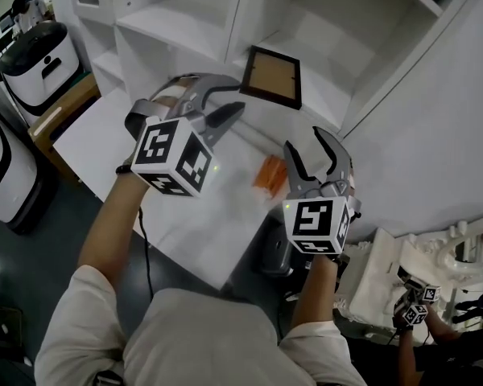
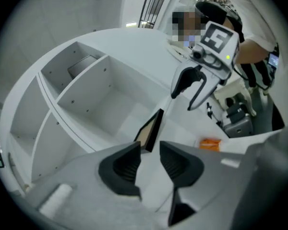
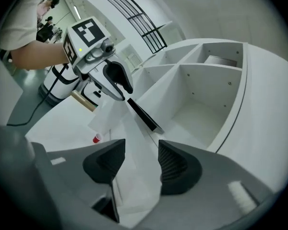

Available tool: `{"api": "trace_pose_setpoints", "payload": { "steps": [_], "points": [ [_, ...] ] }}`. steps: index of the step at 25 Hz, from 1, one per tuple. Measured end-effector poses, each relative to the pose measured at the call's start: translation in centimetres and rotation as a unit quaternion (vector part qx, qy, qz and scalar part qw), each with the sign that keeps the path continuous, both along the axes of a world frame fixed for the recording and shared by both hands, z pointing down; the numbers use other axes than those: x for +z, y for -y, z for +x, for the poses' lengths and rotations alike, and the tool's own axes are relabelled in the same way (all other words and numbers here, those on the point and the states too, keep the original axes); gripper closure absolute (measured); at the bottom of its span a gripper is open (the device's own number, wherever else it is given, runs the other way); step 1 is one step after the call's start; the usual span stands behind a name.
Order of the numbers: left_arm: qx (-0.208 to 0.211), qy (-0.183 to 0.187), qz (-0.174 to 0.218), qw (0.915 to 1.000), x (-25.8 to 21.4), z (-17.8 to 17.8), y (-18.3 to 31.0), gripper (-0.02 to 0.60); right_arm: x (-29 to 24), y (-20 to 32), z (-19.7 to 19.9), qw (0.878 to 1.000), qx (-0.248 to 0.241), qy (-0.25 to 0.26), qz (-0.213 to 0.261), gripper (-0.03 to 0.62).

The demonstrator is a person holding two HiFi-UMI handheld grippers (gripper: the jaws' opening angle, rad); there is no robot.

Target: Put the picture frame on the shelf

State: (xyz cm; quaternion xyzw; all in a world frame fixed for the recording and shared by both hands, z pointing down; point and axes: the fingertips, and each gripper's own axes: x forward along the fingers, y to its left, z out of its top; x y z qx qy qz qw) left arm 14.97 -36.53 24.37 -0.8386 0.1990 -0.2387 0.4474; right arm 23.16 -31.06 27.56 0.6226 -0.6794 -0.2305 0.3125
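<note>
My left tool and right tool are both spread wide and empty, over the counter near its far edge. The picture frame stands upright at the front edge of the shelf's lowest bay, clear of both. I judge it light and stiff but tippy, with a breakable face, so I'd pinch the dark side rails.
</note>
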Motion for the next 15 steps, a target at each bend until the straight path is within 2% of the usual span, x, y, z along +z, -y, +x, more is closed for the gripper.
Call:
{"api": "trace_pose_setpoints", "payload": {
  "steps": [5, 9, 12, 15],
  "points": [
    [0.002, 0.014, 0.006, 0.9999, 0.0, 0.8, 0.0, 0.451, 0.7, -1.3, 0.7, 0.999, 0.023, 0.035, 0.01, 0.409],
    [-0.002, 0.027, 0.007, 0.9996, 0.4, 0.8, 0.5, 0.452, 1.1, -2.5, 1.0, 0.996, 0.028, 0.084, 0.017, 0.485],
    [-0.003, 0.022, 0.002, 0.9998, 0.1, 0.5, 0.6, 0.474, 1.4, -3.2, 1.0, 0.995, 0.025, 0.095, 0.014, 0.51],
    [-0.006, 0.028, 0.004, 0.9996, -0.1, 0.6, 0.7, 0.492, 1.3, -4.0, 1.4, 0.993, 0.032, 0.112, 0.021, 0.563]
  ]
}}
